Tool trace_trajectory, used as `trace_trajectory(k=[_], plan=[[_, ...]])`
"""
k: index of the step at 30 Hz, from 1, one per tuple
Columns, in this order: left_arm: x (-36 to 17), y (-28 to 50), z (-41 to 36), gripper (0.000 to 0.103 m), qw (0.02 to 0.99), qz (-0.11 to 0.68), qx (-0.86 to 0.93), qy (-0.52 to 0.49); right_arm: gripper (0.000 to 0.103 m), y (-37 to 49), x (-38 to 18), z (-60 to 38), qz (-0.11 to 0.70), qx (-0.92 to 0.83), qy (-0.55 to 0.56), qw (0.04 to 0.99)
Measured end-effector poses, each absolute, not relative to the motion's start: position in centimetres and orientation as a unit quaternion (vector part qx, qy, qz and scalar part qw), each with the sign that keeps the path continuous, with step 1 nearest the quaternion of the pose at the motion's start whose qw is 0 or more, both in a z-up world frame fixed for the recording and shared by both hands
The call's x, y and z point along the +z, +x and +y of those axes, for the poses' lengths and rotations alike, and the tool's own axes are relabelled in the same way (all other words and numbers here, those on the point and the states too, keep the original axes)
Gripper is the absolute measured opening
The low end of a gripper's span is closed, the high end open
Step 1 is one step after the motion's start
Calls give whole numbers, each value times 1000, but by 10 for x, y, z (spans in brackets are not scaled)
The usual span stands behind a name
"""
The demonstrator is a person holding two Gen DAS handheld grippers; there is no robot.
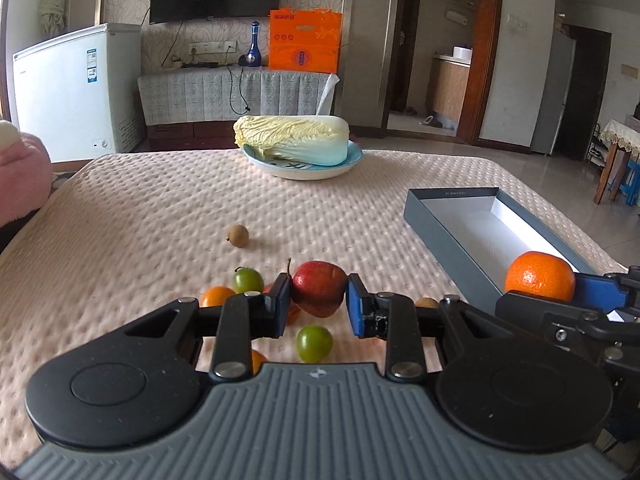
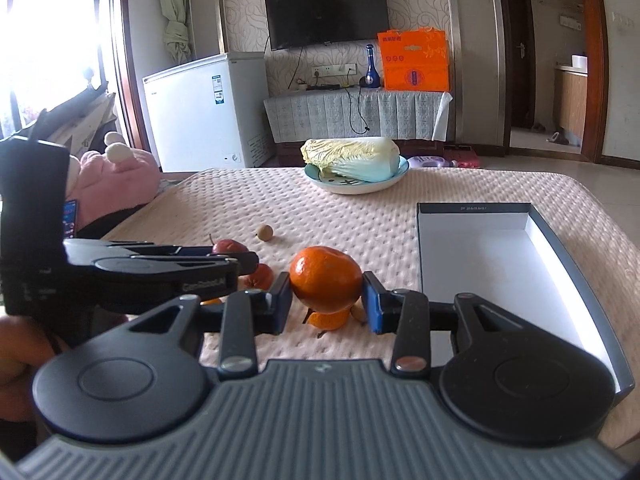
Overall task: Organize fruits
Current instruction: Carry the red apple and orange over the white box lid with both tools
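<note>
Two grips: left gripper (image 1: 318, 300) jaws pinching apple (image 1: 319, 286), right gripper (image 2: 326, 298) jaws pinching orange (image 2: 326, 282), lifted clear for dropping into box (image 2: 472, 256) beside right jaws.

Padded pink quilted tabletop (image 1: 168, 208), dimpled all over. Resting on it: blue plate (image 1: 352, 162) with a napa cabbage (image 1: 294, 138) at the far edge; open grey box (image 2: 480, 264), white inside, at right; lone brown longan (image 1: 237, 235) mid-table; two green fruits (image 1: 314, 343) and small orange ones (image 1: 216, 295) nearer.
</note>
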State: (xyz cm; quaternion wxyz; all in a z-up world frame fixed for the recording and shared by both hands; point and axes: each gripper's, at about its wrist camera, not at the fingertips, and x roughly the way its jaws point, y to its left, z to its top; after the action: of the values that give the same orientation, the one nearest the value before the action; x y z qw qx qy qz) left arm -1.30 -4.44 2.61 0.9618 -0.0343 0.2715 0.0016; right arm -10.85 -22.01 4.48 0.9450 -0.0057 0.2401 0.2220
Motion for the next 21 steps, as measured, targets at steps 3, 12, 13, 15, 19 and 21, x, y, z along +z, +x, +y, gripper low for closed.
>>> trace_trajectory(k=[3,12,13,15,19,21], plan=[[26,-6,-45,34,962,271,2,-35,41,-106,45,-224,243,218,-2,945],[28,3,-54,34,962,269,-12,-48,41,-101,43,-232,249,212,3,945],[28,4,-56,34,962,270,-14,-48,41,-101,43,-233,249,211,4,945],[27,5,-59,34,961,271,-17,-49,41,-101,43,-236,249,210,4,946],[27,4,-68,34,962,270,-23,-44,41,-102,43,-243,249,202,5,947],[27,5,-73,34,962,270,-26,-40,41,-103,43,-247,250,197,6,948]])
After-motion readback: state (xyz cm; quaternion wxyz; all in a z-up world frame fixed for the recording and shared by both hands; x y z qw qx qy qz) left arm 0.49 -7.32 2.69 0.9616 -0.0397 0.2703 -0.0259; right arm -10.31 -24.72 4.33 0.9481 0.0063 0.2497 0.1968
